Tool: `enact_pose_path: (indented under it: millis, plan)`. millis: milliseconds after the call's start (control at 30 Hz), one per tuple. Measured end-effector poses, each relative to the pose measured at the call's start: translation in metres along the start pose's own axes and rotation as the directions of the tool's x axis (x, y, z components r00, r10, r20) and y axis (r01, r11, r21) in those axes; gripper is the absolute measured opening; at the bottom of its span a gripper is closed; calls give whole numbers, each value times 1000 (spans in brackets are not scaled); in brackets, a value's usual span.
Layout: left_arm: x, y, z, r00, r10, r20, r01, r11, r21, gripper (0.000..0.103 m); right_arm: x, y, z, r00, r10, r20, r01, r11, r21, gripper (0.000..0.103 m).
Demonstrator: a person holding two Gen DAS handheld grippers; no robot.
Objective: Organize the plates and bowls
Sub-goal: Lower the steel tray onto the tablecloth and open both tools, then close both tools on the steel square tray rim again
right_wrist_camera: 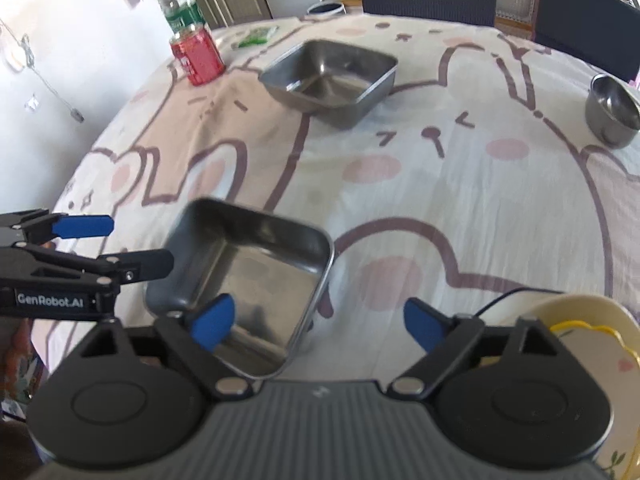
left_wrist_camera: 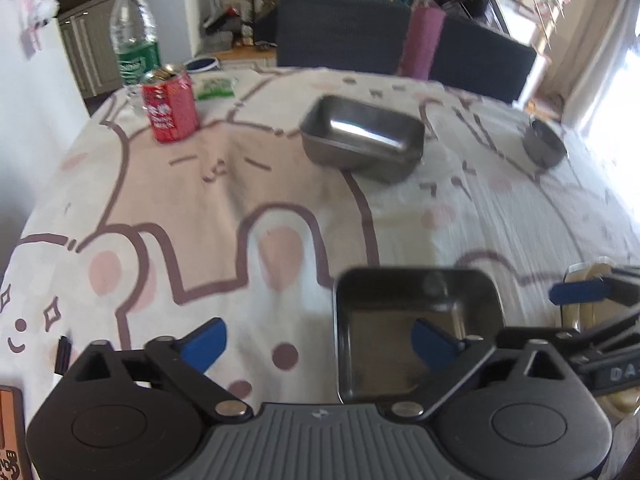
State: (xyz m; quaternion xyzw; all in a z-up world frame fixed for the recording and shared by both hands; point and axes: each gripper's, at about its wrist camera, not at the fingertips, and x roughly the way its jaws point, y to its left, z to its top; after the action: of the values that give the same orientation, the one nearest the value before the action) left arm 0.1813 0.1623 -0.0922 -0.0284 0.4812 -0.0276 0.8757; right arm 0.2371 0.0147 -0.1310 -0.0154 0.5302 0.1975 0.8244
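A near square steel tray [left_wrist_camera: 416, 332] [right_wrist_camera: 244, 280] lies on the table close to both grippers. A second square steel tray [left_wrist_camera: 362, 138] [right_wrist_camera: 330, 80] lies farther back in the middle. A small round steel bowl [left_wrist_camera: 544, 142] [right_wrist_camera: 612, 110] stands at the far right. A cream plate [right_wrist_camera: 592, 340] lies at the near right. My left gripper [left_wrist_camera: 320, 344] is open, its right finger over the near tray. My right gripper [right_wrist_camera: 320, 324] is open, its left finger over the near tray's right rim. Neither holds anything.
A red can [left_wrist_camera: 170, 106] [right_wrist_camera: 198, 60] and a clear water bottle [left_wrist_camera: 134, 32] [right_wrist_camera: 178, 4] stand at the far left, with a green packet [left_wrist_camera: 214, 86] beside them. Dark chairs [left_wrist_camera: 344, 34] line the table's far edge. The table wears a bunny-print cloth [left_wrist_camera: 240, 208].
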Motion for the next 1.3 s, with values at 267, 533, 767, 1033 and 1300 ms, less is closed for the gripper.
enact_pose_path:
  millis: [267, 533, 767, 1033, 1300]
  plan:
    - [-13, 16, 29, 992, 34, 125, -25, 997, -70, 103, -25, -21, 16, 986, 35, 161, -50, 995, 88, 103]
    - [15, 16, 66, 975, 78, 210, -61, 994, -87, 103, -19, -59, 48, 966, -18, 259, -58, 957, 285, 103]
    - [59, 17, 95, 962, 128, 241, -104, 988, -112, 103, 12, -79, 81, 960, -62, 272, -52, 919, 392, 103]
    - [101, 17, 116, 950, 180, 256, -154, 981, -118, 103, 66, -78, 122, 969, -90, 230, -3, 928, 372, 103]
    - [127, 7, 116, 945, 252, 209, -249, 968, -40, 103, 95, -71, 130, 970, -204, 130, 165, 952, 259, 103]
